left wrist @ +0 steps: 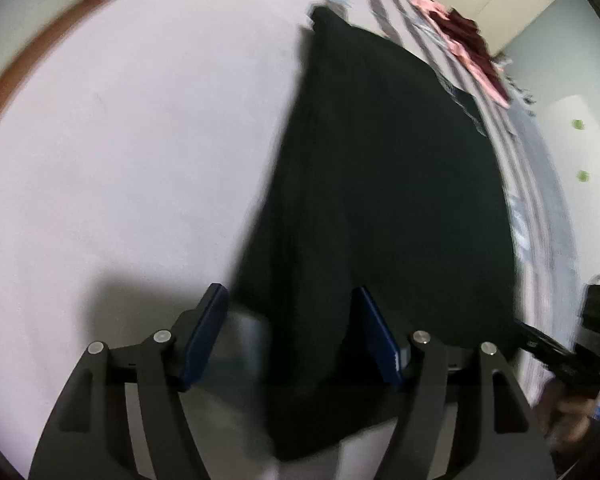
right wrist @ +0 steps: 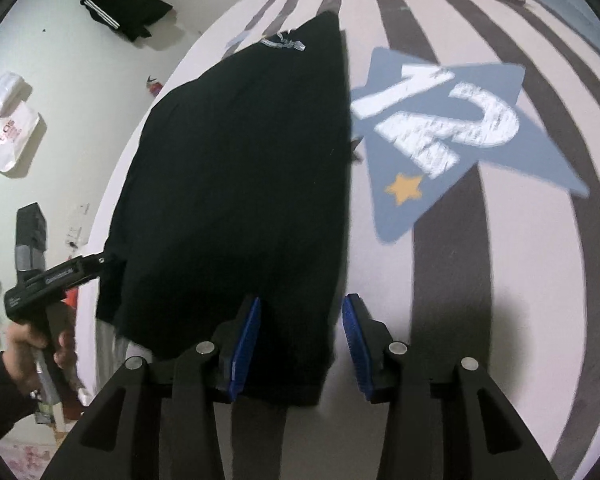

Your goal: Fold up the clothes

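Here the black garment [right wrist: 236, 184] lies as a long narrow panel on the striped bedspread [right wrist: 452, 280], seemingly part-folded; left gripper [left wrist: 292, 336] and right gripper [right wrist: 302, 344] gape wide over its near hem, gripping nothing.

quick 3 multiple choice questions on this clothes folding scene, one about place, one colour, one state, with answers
1. Where does the black garment lie?
A on the striped bedcover
B on the floor
C on a chair

2. What colour is the small star below the number 12?
A red
B yellow
C green

3. How are the right gripper fingers?
A shut
B spread apart
C out of view

Answers: 1 A, stripes show beside the garment; 2 B, yellow on the blue patch; 3 B, a wide gap separates the blue pads.
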Demonstrator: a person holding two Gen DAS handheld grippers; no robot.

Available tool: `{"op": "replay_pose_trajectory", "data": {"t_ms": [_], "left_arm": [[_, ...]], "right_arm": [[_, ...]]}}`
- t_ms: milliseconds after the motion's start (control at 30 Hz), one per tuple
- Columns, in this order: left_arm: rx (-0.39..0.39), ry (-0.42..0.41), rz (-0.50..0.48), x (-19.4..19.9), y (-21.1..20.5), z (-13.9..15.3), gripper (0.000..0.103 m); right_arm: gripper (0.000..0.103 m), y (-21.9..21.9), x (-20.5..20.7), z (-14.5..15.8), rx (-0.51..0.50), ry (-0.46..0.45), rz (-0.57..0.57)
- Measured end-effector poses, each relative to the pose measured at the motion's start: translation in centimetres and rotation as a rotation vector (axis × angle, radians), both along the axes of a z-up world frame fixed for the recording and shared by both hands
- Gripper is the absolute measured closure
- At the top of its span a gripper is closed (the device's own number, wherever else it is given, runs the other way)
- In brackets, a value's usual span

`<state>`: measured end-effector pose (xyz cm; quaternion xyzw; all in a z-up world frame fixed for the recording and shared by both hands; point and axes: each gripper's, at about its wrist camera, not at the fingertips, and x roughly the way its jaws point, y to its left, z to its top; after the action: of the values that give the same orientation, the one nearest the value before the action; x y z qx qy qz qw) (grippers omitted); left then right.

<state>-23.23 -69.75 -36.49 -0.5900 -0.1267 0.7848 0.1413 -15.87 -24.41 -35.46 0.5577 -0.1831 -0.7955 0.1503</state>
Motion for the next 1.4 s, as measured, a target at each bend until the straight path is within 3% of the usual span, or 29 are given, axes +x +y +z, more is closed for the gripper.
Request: {"op": "replay_pose_trajectory", "data": {"t_ms": [100,133,167,200,300,667,733,800,833,1067,1233,1400], "left_arm": [[-0.043,0.026,-0.055,0.6,1.3,-0.1,0.042],[-0.029,0.027,-0.054,0.5,1.2,-0.1,0.049],[-0.011,0.027,-0.05,0.4,1.1,-0.1,0.066],[-0.009,0.03,-0.051,0.3,1.1,0.0,0.072],[-0.028,0.049,-0.077,0.3,1.8,0.1,0.08],[-0.021,0.051,-0.052,0.7,1.6,0.0,0.082],[-0.007,0.055,-0.048,0.7,1.9,0.3,0.087],[0.007,0.059,-0.045,0.7,1.9,0.9,0.091],[0.022,0.061,-0.036,0.8,1.7,1.4,0.091],[0.14,0.037,0.031,-0.2,0.1,6.3,0.092],[0.107,0.028,0.004,-4.2,1.4,10.2,0.091],[0.076,0.055,0.017,-9.8,2.9,12.5,0.091]], "right_arm": [[0.064,-0.5,0.5,-0.1,-0.004,0.002,0.011],[0.064,-0.5,0.4,-0.2,-0.01,-0.004,0.007],[0.064,-0.5,0.3,-0.2,-0.015,-0.009,0.005],[0.064,-0.5,0.3,-0.2,-0.016,-0.009,0.008],[0.064,-0.7,0.5,-0.2,-0.012,-0.01,0.019],[0.061,-1.3,0.0,-0.6,0.004,-0.038,0.011],[0.069,-1.5,-0.1,-0.4,0.007,-0.032,0.024],[0.083,-1.4,0.0,0.0,0.004,-0.024,0.032],[0.085,-1.1,0.1,0.3,-0.01,-0.025,0.024],[0.088,1.0,-0.1,4.9,-0.118,-0.007,-0.032],[0.088,1.5,-2.7,8.5,-0.147,0.018,-0.036],[0.088,2.1,-9.2,11.4,-0.168,0.064,-0.053]]}}
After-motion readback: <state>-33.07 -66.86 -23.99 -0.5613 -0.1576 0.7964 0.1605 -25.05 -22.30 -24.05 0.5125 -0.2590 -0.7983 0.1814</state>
